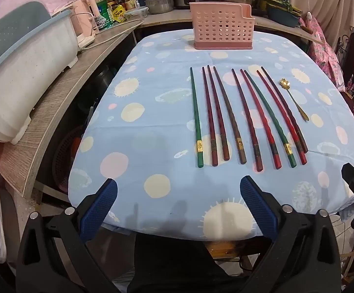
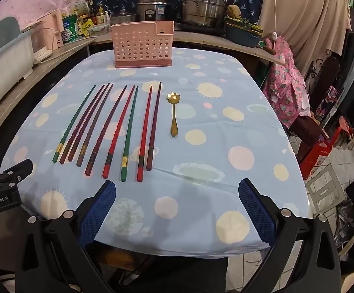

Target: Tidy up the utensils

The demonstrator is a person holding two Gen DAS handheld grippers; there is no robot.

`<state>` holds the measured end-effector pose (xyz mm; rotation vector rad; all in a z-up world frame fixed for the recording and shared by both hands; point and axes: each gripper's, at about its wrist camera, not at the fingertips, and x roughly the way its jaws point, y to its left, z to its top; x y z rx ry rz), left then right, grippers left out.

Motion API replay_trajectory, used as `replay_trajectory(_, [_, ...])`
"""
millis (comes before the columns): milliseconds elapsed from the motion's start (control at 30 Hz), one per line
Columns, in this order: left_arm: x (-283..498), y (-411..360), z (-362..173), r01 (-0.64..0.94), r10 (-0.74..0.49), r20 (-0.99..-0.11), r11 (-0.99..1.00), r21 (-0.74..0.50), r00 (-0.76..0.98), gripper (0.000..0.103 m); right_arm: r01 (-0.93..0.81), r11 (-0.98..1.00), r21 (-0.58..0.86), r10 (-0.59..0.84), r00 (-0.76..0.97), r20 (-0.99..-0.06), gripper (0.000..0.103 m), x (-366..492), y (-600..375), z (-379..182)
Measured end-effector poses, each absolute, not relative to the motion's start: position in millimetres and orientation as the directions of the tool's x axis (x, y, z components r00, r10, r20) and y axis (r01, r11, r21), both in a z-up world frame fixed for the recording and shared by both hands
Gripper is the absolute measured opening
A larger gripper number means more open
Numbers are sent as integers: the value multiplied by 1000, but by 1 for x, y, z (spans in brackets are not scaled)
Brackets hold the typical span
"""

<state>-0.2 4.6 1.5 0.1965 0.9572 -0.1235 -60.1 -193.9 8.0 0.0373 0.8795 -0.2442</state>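
Several chopsticks, green, red and dark brown, lie side by side on the blue dotted tablecloth [image 1: 138, 131], pointing away from me; the leftmost is a green chopstick [image 1: 195, 116], which also shows in the right wrist view [image 2: 73, 124]. A small gold flower spoon [image 1: 294, 99] lies to their right, also in the right wrist view [image 2: 173, 112]. A pink perforated utensil holder [image 1: 222, 25] stands at the table's far edge [image 2: 142, 45]. My left gripper [image 1: 178, 188] is open and empty over the near edge. My right gripper [image 2: 177, 189] is open and empty, near the chopsticks' thick ends.
A wooden counter [image 1: 54, 112] runs along the left with a white-and-blue bin [image 1: 23, 73], bottles and a kettle. Metal pots [image 2: 204, 2] stand behind the table. A chair with pink cloth [image 2: 287, 85] stands at the right.
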Motion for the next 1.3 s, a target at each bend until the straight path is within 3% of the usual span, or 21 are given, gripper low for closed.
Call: replay_trajectory(1300, [1,2,4,195,-19,-813,974,116,581,96,230,970,-80,-208,613,-762,96,-59,-194,9])
